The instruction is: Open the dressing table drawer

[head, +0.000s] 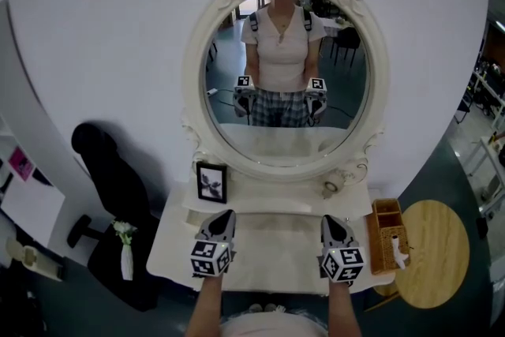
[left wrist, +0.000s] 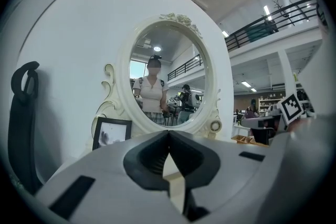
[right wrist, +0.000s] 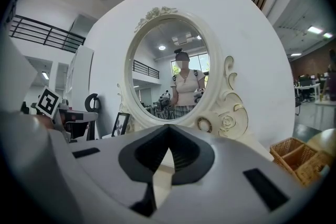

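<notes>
White-painted wood for the dressing table (head: 276, 242), set straight ahead against a plain white wall (head: 102, 28). Pale, bare top seen from above in the head view, wider than deep, with a raised shelf along the back. Drawer front hidden in all three views, somewhere under the near edge of the top, so no telling whether closed or pulled out.

Above the shelf, a tall oval mirror (head: 288, 140) in a cream frame carved with roses and scrolls, with the reflection of a person holding both grippers at waist height. On the shelf at the left, a small black picture frame (head: 211, 182), leaning upright.

Left gripper (head: 225, 214) over the front left part of the top, pointing at the mirror. Jaws fully together in the left gripper view (left wrist: 168, 132), tips meeting, nothing between them. Right gripper (head: 334, 219) over the front right part, parallel to the other and well apart from it. Jaws likewise closed tip to tip in the right gripper view (right wrist: 168, 127), gripping nothing.

Just beside the table's right end, a wicker basket (head: 387, 237), and past it a round wooden table (head: 439, 250). On the left, a black chair (head: 110, 170) and a slim white vase (head: 126, 260) with flowers.
</notes>
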